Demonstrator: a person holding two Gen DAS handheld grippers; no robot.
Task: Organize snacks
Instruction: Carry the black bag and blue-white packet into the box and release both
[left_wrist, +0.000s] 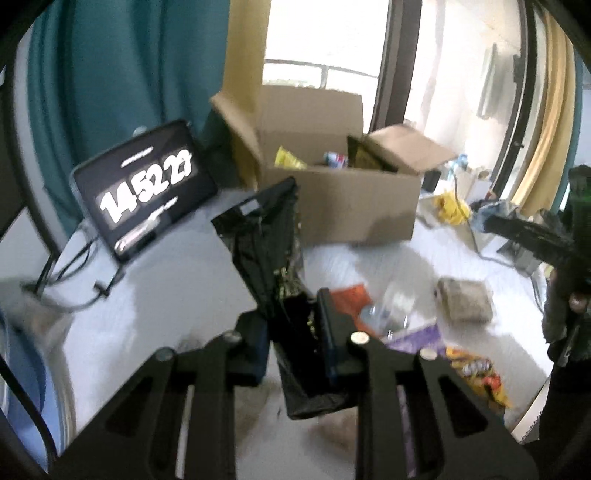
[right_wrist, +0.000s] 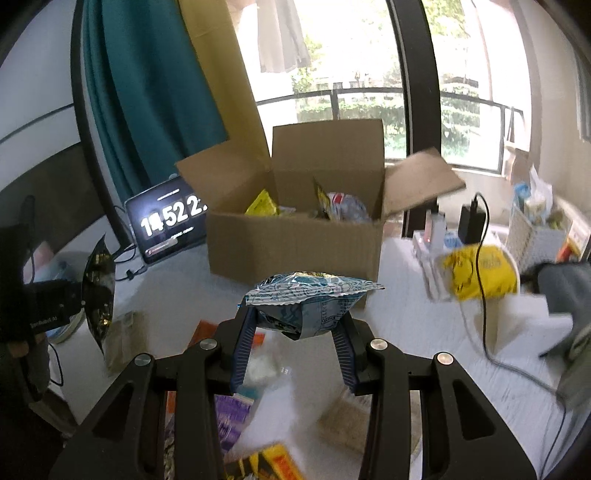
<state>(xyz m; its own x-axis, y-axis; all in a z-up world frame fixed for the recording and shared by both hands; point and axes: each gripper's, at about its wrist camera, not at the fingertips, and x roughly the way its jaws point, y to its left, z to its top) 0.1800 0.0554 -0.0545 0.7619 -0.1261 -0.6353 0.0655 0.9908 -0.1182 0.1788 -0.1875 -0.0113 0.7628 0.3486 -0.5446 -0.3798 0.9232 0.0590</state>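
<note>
Around your desk (right_wrist: 424, 332)
A tablet (left_wrist: 144, 188) showing a clock leans by the teal curtain (left_wrist: 122, 74); a black charger (right_wrist: 471, 221) stands right.

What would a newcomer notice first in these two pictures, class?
Each gripper holds a snack off the table: the left gripper pinches a black packet, the right gripper a blue and white packet. Behind them stands an open cardboard box with snacks inside, and a tablet beside it shows big white digits.
</note>
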